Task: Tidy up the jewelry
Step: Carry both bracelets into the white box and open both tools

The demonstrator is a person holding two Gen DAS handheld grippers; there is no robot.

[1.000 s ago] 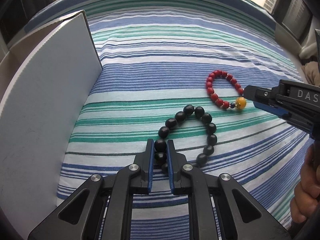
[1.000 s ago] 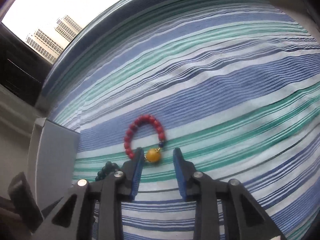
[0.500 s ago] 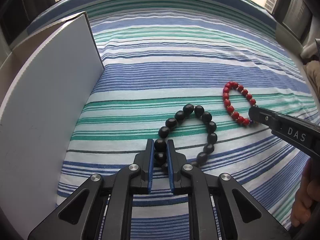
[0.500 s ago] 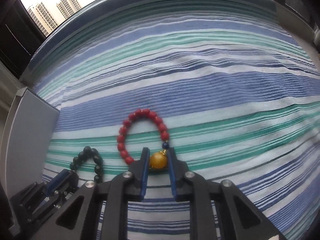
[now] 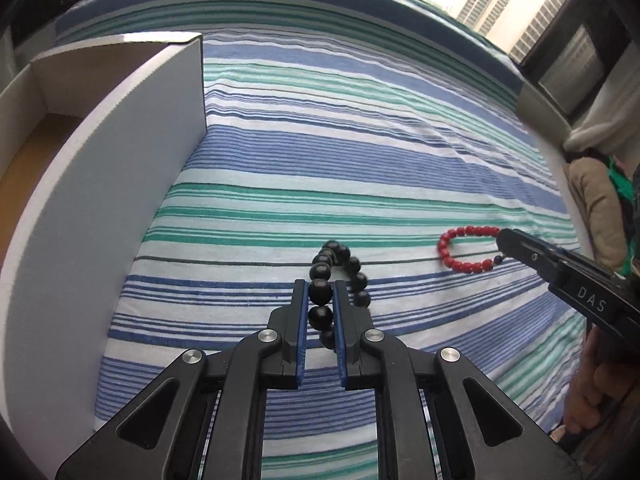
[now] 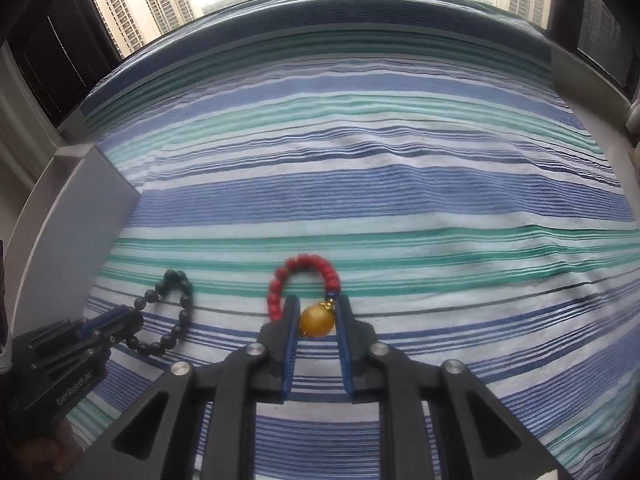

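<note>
Pickup step, both hands at once. Left gripper (image 5: 320, 300) is clamped on the black bead bracelet (image 5: 352, 268), whose loop trails off toward 1 o'clock over the striped bedsheet (image 5: 360, 152). Right gripper (image 6: 316, 320) is pinched on the amber bead (image 6: 317, 321) of the red bead bracelet (image 6: 304, 276) — the red loop arcs toward 12 o'clock from the tips.

Next, prob. carry both to the white cardboard box (image 5: 120, 184), at 9–10 o'clock from the left gripper; needs a clean lift so the loose strands clear the box wall w/o snagging.

Left wrist view alone shows the box's open top and brown floor; the amber bead is hidden there behind the right gripper. Right wrist view shows it, but only the box's outer wall.
</note>
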